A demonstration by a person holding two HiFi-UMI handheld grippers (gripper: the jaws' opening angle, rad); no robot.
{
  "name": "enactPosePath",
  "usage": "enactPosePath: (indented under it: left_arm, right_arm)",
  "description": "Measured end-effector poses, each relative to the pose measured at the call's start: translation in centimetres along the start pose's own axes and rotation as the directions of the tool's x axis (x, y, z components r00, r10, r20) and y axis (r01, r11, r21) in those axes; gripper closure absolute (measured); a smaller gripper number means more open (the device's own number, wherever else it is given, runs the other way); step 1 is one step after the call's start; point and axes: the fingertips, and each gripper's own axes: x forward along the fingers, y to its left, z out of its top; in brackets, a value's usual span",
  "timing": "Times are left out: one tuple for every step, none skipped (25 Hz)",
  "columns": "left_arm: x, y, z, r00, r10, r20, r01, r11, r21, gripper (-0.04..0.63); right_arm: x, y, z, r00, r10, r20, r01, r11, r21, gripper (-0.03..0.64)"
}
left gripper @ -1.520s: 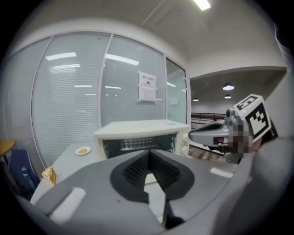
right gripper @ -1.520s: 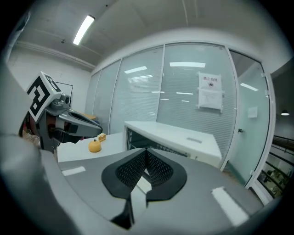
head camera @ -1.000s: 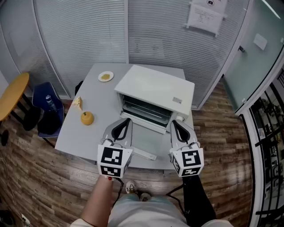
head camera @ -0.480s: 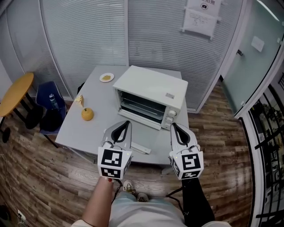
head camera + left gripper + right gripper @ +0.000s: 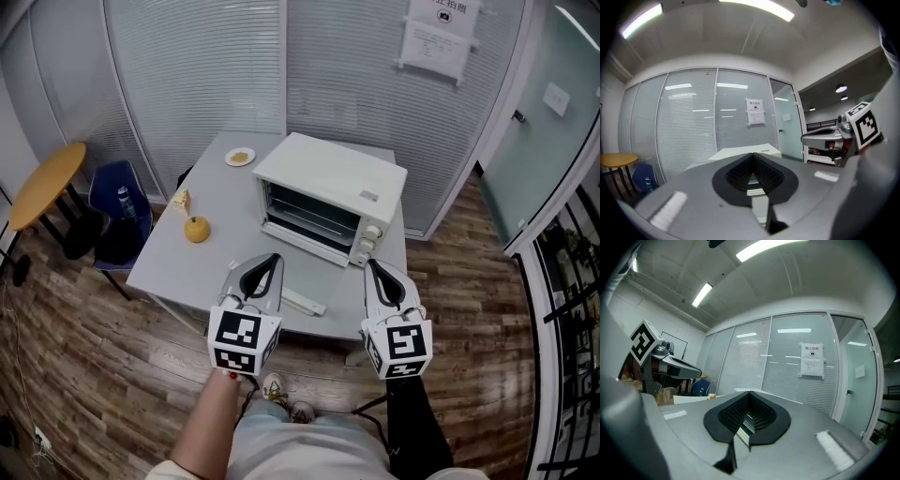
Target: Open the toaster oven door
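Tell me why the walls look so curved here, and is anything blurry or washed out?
Head view: a wide lens bows the window blinds outward, yet the toaster oven is sharp and evenly lit. Left gripper view: black rounded corners, a ceiling light strip burnt white. Right gripper view: the same dark rim and glaring ceiling strips.

Qty: toaster oven (image 5: 330,200) x1, table (image 5: 187,267) x1, yellow fruit (image 5: 196,230) x1, plate (image 5: 241,157) x1, food wedge (image 5: 181,200) x1, hand-held grippers (image 5: 270,258) (image 5: 370,265) x2.
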Motion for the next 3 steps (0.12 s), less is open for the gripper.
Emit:
enactPosePath:
  left_arm:
    - [-0.15,-0.12,-0.15,1.000,-0.005,-0.004,0.005,1.000,0.001,0.557]
    - [-0.32,-0.25,-0.27,1.000,-0.009,-0.006,0.009,1.000,0.003,0.557]
    - [-0.48,-0.39,-0.37,1.000,-0.014,-0.009,0.014,1.000,0.006,0.557]
  right_arm:
    - [-0.10,0.12,0.04,1.000,0.002,0.001,-0.002,1.000,-0.001,0.614]
    - [-0.21,0.24,0.09,1.000,0.003,0.002,-0.003,1.000,-0.001,0.614]
    - [-0.33,0.37,0.15,1.000,0.004,0.003,-0.004,1.000,-0.002,0.614]
